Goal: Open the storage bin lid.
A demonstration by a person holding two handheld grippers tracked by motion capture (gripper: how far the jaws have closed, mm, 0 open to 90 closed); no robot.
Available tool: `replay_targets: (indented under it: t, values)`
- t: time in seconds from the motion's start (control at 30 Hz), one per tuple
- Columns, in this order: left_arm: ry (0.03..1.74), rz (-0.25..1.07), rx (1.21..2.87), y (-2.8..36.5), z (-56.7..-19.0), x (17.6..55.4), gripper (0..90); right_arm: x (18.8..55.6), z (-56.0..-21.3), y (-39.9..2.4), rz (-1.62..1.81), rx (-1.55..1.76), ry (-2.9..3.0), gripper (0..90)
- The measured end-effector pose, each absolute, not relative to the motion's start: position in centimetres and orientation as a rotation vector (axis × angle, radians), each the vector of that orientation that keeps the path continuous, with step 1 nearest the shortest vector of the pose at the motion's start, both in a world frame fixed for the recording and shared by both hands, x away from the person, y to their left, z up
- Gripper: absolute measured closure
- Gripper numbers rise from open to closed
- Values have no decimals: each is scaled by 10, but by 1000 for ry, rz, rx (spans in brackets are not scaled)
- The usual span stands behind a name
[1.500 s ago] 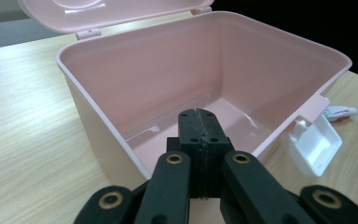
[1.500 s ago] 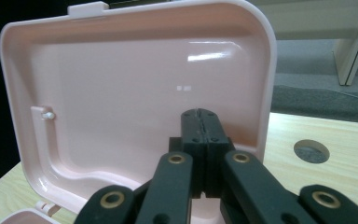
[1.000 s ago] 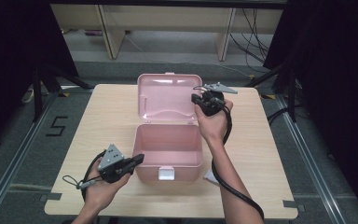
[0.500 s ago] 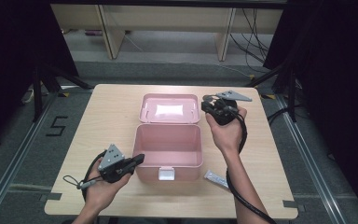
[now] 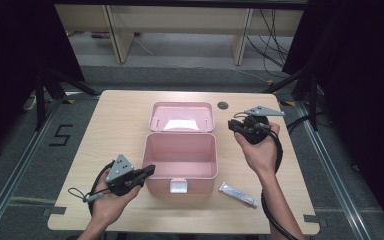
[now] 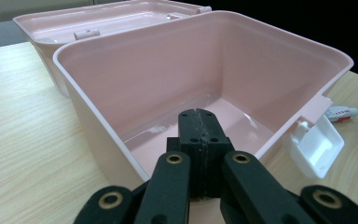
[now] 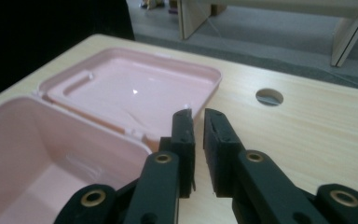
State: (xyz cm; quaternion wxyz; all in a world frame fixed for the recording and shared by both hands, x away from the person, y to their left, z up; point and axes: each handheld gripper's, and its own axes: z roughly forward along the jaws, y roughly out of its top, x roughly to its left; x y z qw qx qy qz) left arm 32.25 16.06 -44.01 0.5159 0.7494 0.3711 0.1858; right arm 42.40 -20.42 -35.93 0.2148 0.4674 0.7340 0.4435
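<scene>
Lid [image 5: 182, 117] now flat open, right gripper [image 5: 234, 126] just beside it.

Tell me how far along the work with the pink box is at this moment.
Done: the pink box stands open, its lid laid flat behind it. In hand: nothing; the left gripper is shut at the box's near wall, and the right gripper, jaws just opening with nothing between them, is beside the lid. Left, probably: the tube lies on the table outside the empty box.
</scene>
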Motion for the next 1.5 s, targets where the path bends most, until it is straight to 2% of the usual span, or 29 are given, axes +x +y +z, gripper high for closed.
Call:
replay_targets:
  t: [0.2, 0.6, 0.93, 0.97, 1.2, 1.5]
  values:
    - [893, 432, 1796, 160, -440, 324, 881, 413, -367, -219, 1113, 1256, 2183, 764]
    - [901, 410, 1782, 161, -438, 325, 770, 397, -386, -240, 895, 1198, 2464, 679]
    - [879, 425, 1754, 162, -429, 326, 718, 386, -413, -245, 681, 1220, 2682, 658]
    - [875, 423, 1748, 163, -428, 326, 714, 388, -416, -248, 696, 1112, 2721, 655]
    - [876, 456, 1730, 168, -423, 325, 653, 383, -431, -245, 561, 1053, 2868, 613]
    - [858, 457, 1724, 170, -420, 328, 572, 379, -447, -239, 407, 973, 2983, 610]
